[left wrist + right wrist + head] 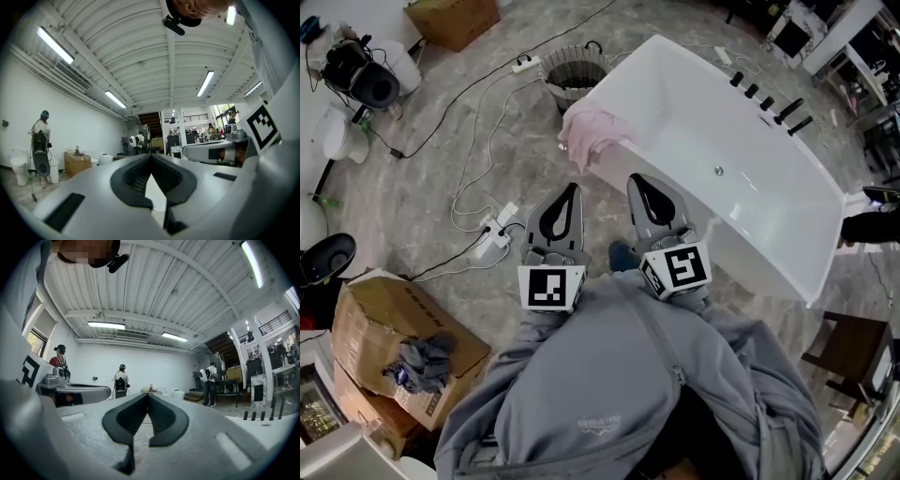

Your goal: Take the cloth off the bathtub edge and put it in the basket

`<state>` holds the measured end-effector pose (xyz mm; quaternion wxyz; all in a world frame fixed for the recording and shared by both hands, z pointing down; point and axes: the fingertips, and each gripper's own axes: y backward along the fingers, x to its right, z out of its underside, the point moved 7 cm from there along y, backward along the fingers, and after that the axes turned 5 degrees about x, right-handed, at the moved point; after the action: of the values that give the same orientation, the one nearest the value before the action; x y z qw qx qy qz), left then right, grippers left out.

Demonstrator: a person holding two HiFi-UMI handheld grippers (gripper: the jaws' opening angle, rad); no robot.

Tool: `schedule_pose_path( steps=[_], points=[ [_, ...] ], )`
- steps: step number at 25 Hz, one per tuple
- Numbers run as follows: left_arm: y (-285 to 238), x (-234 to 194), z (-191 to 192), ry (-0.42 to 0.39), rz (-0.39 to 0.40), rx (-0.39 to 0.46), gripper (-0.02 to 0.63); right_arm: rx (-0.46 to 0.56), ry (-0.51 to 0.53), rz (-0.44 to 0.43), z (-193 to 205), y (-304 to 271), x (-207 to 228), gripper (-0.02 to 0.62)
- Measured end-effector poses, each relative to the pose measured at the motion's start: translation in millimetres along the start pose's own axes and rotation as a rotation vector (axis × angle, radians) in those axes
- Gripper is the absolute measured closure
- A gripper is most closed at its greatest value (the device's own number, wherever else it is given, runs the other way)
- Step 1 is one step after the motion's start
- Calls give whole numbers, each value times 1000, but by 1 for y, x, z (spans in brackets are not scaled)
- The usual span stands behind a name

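A pink cloth (pixel 592 133) hangs over the near left corner of the white bathtub (pixel 787 216). A wire basket (pixel 575 74) stands on the floor just beyond that corner. Both grippers are held level, side by side, in front of the person's grey sweatshirt. My left gripper (pixel 573 187) is shut and empty, its tip short of the cloth. My right gripper (pixel 635 179) is shut and empty too, its tip near the tub's rim, right of the cloth. In the left gripper view (pixel 151 156) and the right gripper view (pixel 146 395) the jaws meet with nothing between them.
White cables and a power strip (pixel 494 232) lie on the marble floor left of the grippers. Cardboard boxes (pixel 392 337) with grey rags sit at the lower left, another box (pixel 455 19) at the back. Black taps (pixel 769 101) line the tub's far rim. People stand in the distance.
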<state>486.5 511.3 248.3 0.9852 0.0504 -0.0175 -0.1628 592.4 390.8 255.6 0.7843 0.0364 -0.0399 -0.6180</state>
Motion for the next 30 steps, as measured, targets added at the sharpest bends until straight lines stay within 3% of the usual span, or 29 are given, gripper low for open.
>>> schedule_pose_path(
  steps=[8,16,30],
  points=[
    [-33,-35,20,-8,-48,3,601,29,-16,-20,16,-51,21,592],
    [-128,-76,28,-28,-67,42,603,51,40,-63,22,-141,81,591],
    [-289,-142,58,8,-158,-28,601,-18,39,-171,47,-298,186,591]
  ],
)
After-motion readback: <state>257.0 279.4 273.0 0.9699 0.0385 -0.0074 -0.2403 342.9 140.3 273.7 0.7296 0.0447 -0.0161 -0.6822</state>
